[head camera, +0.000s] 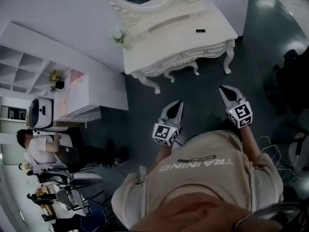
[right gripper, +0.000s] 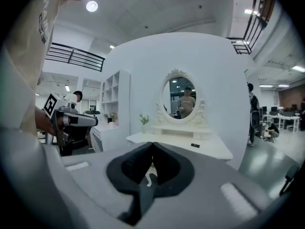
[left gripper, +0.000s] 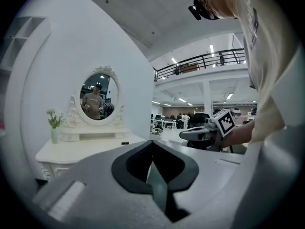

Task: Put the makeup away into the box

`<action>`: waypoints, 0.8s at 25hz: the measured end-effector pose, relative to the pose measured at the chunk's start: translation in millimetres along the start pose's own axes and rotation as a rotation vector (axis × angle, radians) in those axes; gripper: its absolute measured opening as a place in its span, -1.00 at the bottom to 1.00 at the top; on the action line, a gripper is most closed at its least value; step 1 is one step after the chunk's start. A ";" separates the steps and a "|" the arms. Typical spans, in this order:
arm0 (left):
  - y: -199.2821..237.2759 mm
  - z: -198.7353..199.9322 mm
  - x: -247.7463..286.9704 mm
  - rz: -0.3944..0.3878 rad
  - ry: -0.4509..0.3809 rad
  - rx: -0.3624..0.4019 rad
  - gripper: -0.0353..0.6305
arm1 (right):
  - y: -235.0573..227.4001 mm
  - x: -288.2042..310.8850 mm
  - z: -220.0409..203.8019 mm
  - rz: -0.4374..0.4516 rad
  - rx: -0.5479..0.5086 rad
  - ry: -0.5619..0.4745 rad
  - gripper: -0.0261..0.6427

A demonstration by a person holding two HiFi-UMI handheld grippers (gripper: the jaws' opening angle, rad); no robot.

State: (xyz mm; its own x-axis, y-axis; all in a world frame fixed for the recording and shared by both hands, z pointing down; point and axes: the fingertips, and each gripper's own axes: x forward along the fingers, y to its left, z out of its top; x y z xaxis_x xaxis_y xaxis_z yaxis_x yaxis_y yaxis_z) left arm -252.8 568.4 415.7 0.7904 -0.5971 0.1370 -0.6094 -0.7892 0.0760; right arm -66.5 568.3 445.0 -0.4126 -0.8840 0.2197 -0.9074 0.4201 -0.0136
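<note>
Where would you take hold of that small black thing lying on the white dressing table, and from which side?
Probably across its short width, coming straight down from above. The small black thing lies flat on the dressing table, oblong and low, so a side approach would find little to catch. It is too small here to tell more.

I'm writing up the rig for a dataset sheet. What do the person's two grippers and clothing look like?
The left gripper and right gripper match: pale grey tapering jaws lined with black pads, each backed by a white cube printed with black square markers. The person wears a beige shirt with pale TRAINING lettering.
</note>
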 end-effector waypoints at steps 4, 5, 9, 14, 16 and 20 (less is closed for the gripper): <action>1.3 -29.9 2.5 -0.010 0.024 -0.058 -0.88 | 7.5 5.6 -9.4 0.004 -0.051 0.064 -0.91; 3.2 -37.8 5.5 -0.002 0.033 -0.075 -0.88 | 8.5 4.9 -15.2 0.007 -0.049 0.082 -0.91; 16.4 -49.4 32.0 0.024 0.055 -0.129 -0.88 | 2.0 9.1 -41.6 0.048 -0.082 0.173 -0.91; 9.3 -17.6 98.7 -0.015 0.030 -0.100 -0.88 | -41.3 22.6 -36.1 0.095 -0.093 0.180 -0.91; 9.1 -3.9 118.9 -0.021 0.033 -0.059 -0.88 | -60.6 28.8 -34.9 0.082 -0.067 0.151 -0.91; 20.2 25.2 177.0 0.013 0.016 0.007 -0.88 | -112.8 49.3 -32.7 0.112 -0.059 0.111 -0.91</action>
State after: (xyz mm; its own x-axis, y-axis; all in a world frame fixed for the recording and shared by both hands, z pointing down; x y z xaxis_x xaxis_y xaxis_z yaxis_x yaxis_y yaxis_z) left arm -123.7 443.1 416.6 0.7811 -0.6051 0.1537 -0.6192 -0.7823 0.0671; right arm 18.1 484.0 489.2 -0.4963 -0.8044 0.3266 -0.8487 0.5287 0.0125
